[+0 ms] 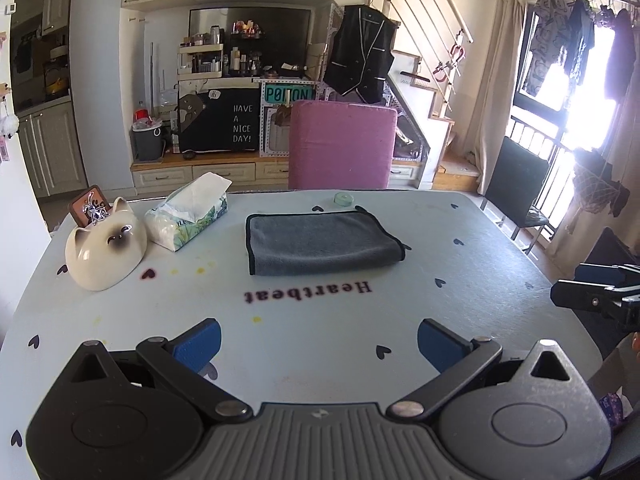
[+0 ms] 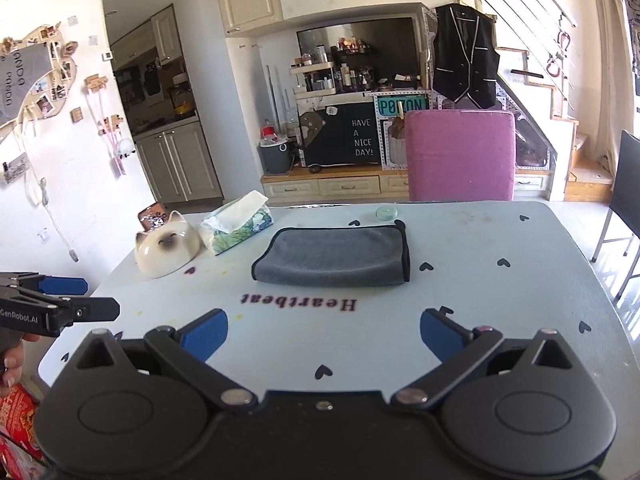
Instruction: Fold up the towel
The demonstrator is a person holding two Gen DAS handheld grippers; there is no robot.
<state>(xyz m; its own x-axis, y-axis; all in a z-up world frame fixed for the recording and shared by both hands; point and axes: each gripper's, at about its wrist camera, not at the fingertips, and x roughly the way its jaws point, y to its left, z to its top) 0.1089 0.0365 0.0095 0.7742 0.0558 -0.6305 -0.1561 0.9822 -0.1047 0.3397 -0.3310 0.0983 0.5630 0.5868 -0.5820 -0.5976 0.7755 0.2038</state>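
- Left wrist view: the left claw (image 1: 319, 342) hangs over the near edge of the counter (image 1: 460, 280), its blue-padded fingers spread wide with nothing between them.
- Right wrist view: the right claw (image 2: 324, 334) is likewise spread wide and empty, hovering above the near part of the counter.
- The towel (image 1: 322, 243) is grey with a dark trim and lies folded into a flat rectangle near the middle of the counter, well ahead of both claws and touching neither.
- Seen from the left, its rounded fold faces the near right side; in the right wrist view the towel (image 2: 334, 256) sits just beyond the printed word "Heartbeat" (image 2: 298, 303).
- A small pale green round dish (image 1: 344, 199) rests just behind the towel's far edge, close to the far side of the counter.
- A tissue pack (image 1: 188, 216) with a sheet sticking up stands to the left of the towel, apart from it.
- A cream cat-shaped ceramic piece (image 1: 105, 245) sits beside the tissue pack, nearer the left edge of the counter.
- A pink chair (image 1: 342, 144) stands behind the far edge of the counter.
- Each camera catches the other claw at its frame edge: the right one at the right edge of the left view, the left one at the left edge of the right view.
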